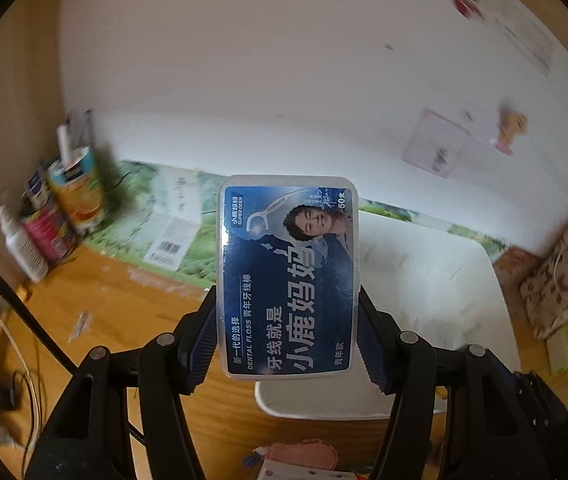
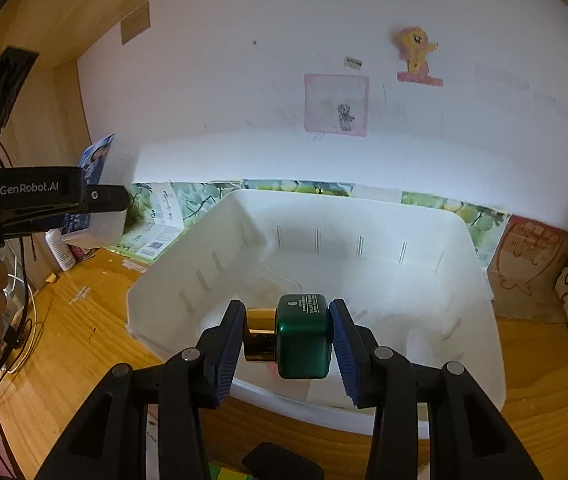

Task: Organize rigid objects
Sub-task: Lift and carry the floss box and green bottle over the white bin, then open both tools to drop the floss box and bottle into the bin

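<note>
While left jaws clamp a blue-labelled clear floss box (image 1: 290,278), right jaws clamp a gold-capped green bottle (image 2: 304,336).

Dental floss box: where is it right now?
The dental floss box is clamped upright between the left gripper's pads, held in the air left of the white bin; the right wrist view shows it at far left.

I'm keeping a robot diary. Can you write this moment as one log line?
left gripper: shut on floss box | right gripper: shut on green bottle above white bin | bin: looks empty
</note>
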The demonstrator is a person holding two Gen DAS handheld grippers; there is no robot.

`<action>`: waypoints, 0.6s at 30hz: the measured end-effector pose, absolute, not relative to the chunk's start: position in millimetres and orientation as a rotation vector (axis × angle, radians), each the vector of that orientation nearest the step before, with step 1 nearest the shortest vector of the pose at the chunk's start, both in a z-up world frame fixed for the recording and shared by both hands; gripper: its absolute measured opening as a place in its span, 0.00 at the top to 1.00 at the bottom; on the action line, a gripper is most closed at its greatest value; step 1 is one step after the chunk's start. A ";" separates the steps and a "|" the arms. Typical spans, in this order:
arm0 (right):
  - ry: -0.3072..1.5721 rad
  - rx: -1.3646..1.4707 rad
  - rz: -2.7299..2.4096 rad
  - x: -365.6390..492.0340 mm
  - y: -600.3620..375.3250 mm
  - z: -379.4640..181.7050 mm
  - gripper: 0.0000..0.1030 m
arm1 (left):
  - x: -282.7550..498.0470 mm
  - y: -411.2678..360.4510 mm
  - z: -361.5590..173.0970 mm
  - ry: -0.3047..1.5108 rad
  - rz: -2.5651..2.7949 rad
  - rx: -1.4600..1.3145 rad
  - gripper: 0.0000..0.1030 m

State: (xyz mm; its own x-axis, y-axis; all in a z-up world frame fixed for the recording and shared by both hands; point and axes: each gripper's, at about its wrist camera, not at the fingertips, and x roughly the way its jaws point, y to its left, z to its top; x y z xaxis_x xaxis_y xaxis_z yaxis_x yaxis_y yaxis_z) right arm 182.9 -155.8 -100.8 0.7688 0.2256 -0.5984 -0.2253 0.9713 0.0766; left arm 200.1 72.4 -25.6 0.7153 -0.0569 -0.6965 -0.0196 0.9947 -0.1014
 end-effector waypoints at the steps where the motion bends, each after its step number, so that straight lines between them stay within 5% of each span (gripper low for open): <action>1: 0.656 0.003 0.241 184.9 -155.5 -103.7 0.58 | 200.8 67.4 -27.5 0.775 -0.033 -0.085 0.37; 18: 0.701 0.043 0.181 193.2 -164.0 -119.3 0.58 | 213.0 32.3 -50.8 0.844 -0.166 0.003 0.36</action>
